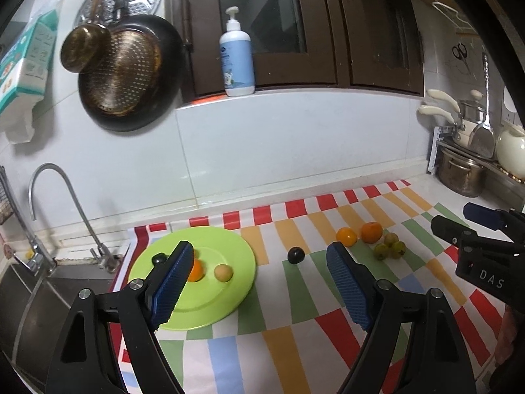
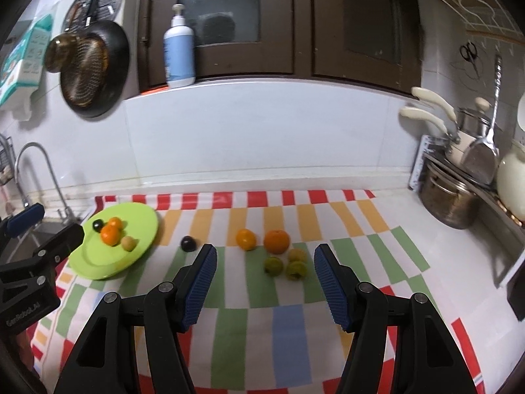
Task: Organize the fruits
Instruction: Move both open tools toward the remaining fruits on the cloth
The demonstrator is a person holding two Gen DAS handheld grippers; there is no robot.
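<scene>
A green plate (image 1: 210, 298) lies at the left end of the striped cloth. It holds a dark fruit (image 1: 159, 258), an orange (image 1: 197, 272) partly behind my left finger, and a tan fruit (image 1: 223, 273). A dark plum (image 1: 296, 255) sits on the cloth to the plate's right. Further right are two oranges (image 2: 246, 239) (image 2: 276, 241) and three green fruits (image 2: 274, 266). My left gripper (image 1: 259, 252) hovers open over the plate's right edge, nothing between its fingers. My right gripper (image 2: 265, 252) stands open just short of the green fruits, apart from them.
A sink with a curved faucet (image 1: 49, 197) lies left of the cloth. Pots on a rack (image 2: 452, 197) crowd the right end of the counter. A soap bottle (image 1: 236, 55) stands on the ledge, and a pan (image 1: 128, 72) hangs on the tiled wall.
</scene>
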